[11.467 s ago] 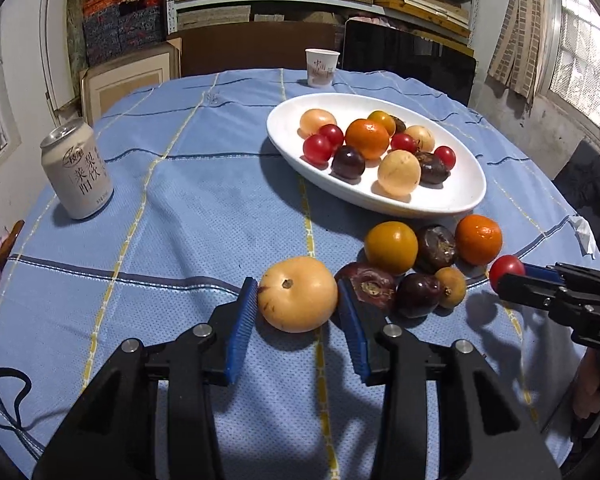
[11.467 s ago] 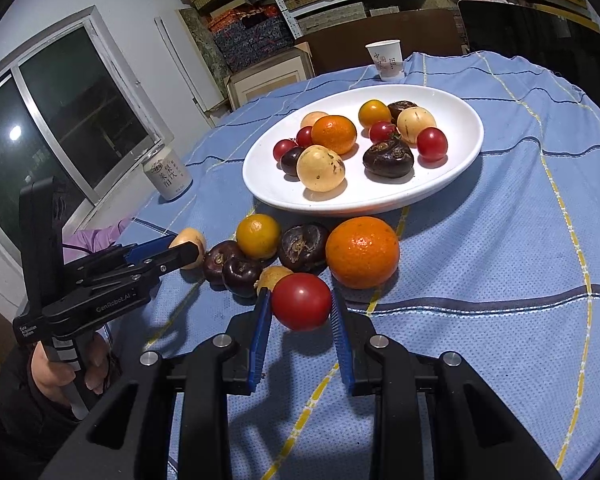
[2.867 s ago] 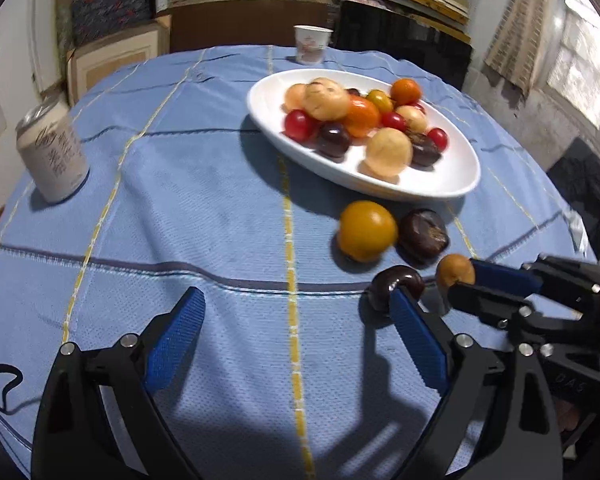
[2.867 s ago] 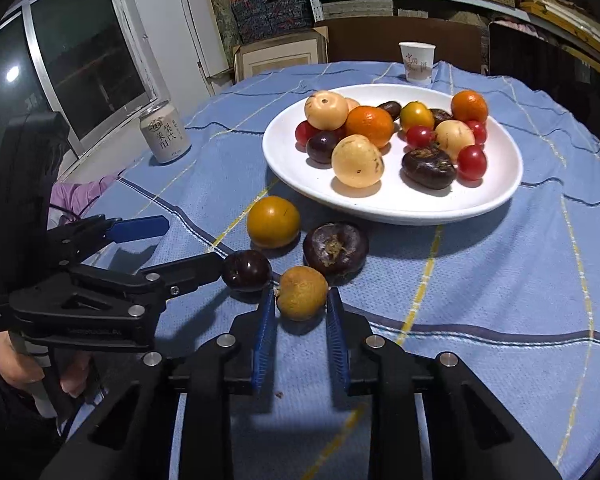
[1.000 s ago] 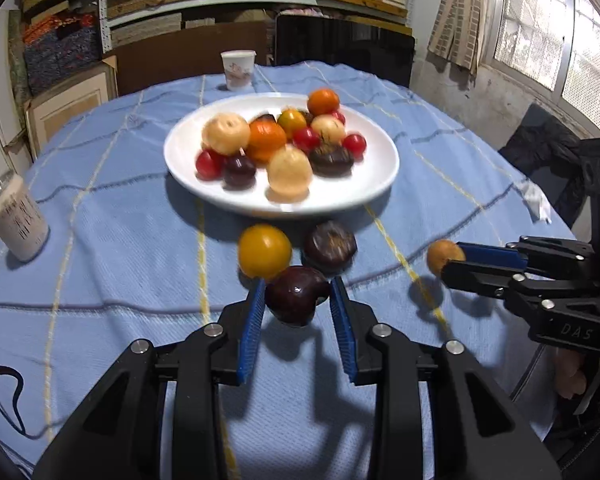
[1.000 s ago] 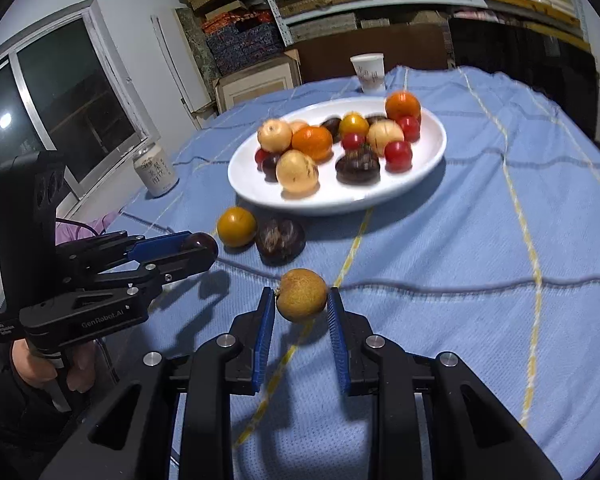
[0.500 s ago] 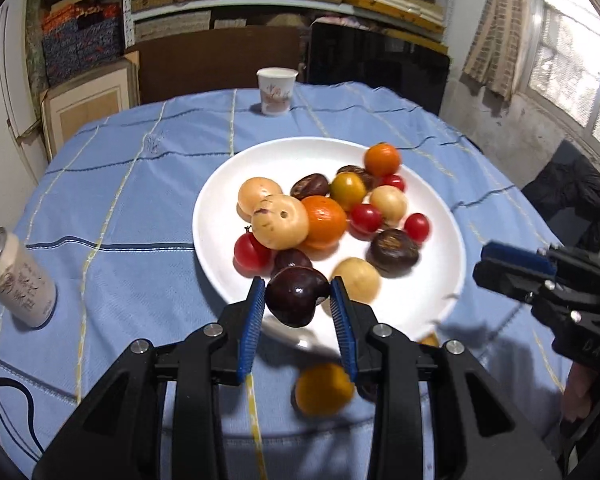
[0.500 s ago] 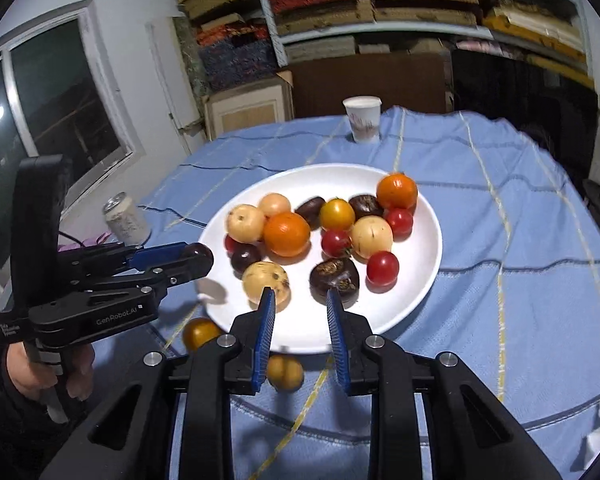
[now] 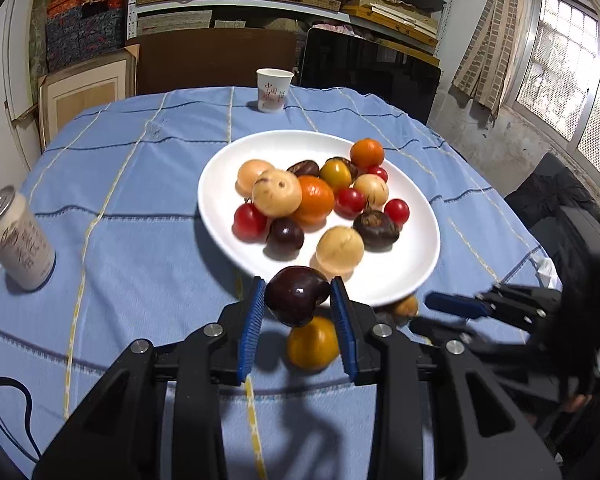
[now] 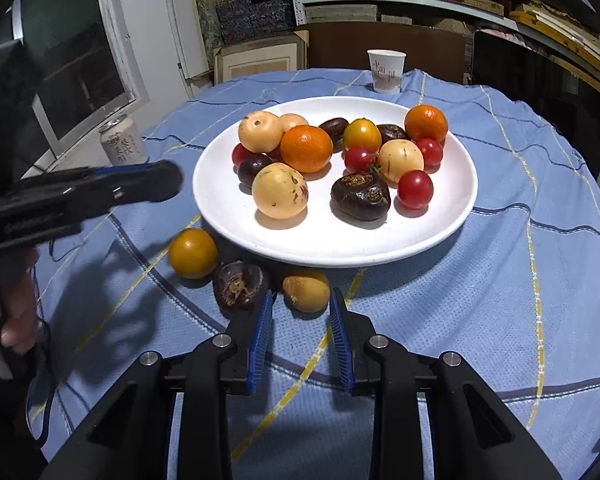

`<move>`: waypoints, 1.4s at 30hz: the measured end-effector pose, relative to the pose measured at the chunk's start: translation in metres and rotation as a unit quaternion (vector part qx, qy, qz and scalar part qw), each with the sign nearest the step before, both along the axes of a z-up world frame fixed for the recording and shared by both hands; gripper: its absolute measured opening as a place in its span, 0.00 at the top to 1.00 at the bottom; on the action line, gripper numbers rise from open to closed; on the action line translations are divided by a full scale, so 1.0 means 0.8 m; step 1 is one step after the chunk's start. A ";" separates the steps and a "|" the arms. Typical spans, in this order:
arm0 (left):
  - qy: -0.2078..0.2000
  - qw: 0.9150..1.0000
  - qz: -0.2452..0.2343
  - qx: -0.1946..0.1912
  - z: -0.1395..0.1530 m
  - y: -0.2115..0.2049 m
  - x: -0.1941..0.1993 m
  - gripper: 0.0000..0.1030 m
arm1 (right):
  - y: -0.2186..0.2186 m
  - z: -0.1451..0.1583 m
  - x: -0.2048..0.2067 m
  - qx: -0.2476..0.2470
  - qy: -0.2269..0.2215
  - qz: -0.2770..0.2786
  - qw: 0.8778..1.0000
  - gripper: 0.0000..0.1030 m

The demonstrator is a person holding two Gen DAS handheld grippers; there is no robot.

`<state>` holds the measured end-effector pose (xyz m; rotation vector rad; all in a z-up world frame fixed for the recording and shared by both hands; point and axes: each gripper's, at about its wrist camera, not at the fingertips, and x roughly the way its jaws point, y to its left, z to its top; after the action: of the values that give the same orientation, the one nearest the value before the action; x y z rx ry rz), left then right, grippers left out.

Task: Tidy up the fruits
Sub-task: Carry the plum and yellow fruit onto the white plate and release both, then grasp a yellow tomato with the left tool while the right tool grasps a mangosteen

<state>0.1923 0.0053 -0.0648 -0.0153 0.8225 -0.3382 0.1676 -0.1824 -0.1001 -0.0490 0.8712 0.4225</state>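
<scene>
My left gripper point(image 9: 298, 300) is shut on a dark purple fruit point(image 9: 296, 294), held in the air over the near rim of the white plate point(image 9: 400, 272). The plate carries several fruits: orange, tan, red and dark ones. My right gripper point(image 10: 302, 308) hangs low over the blue cloth. Its jaws are opening and the pads press on nothing. A small tan fruit point(image 10: 306, 289) lies on the cloth just ahead of its fingertips, against the plate's edge point(image 10: 340, 240). Left of it lie a dark wrinkled fruit point(image 10: 240, 284) and a yellow-orange fruit point(image 10: 193, 253).
A pale drink can point(image 9: 18, 240) stands at the left of the round table. A paper cup point(image 9: 274, 90) stands at the far edge behind the plate. A crumpled tissue point(image 9: 546, 268) lies at the right edge. A hand point(image 10: 16, 312) holds the left gripper's handle.
Both grippers moved up to the plate. The tan fruit left the right gripper's jaws and now lies on the cloth by the plate. The left gripper still carries the dark fruit.
</scene>
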 end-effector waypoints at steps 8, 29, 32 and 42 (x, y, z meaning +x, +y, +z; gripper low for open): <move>-0.012 1.000 -0.006 0.013 -0.003 -0.002 -0.015 0.68 | 0.001 -0.015 0.013 0.003 0.017 -0.008 1.000 0.73; -0.025 0.999 0.034 -0.006 0.014 -0.006 0.040 0.21 | -0.040 0.055 0.021 0.033 -0.067 -0.055 0.996 0.45; -0.023 0.999 0.030 -0.018 0.016 0.005 0.027 0.21 | -0.041 0.058 0.001 0.042 -0.061 -0.043 0.996 0.45; -0.010 0.998 0.062 -0.014 -0.018 0.053 -0.012 0.16 | 0.035 0.012 -0.027 0.000 -0.011 0.026 1.000 0.45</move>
<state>0.1830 0.0479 -0.0789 -0.0882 0.7934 -0.2319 0.1462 -0.1547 -0.0903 -0.0775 0.8497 0.4703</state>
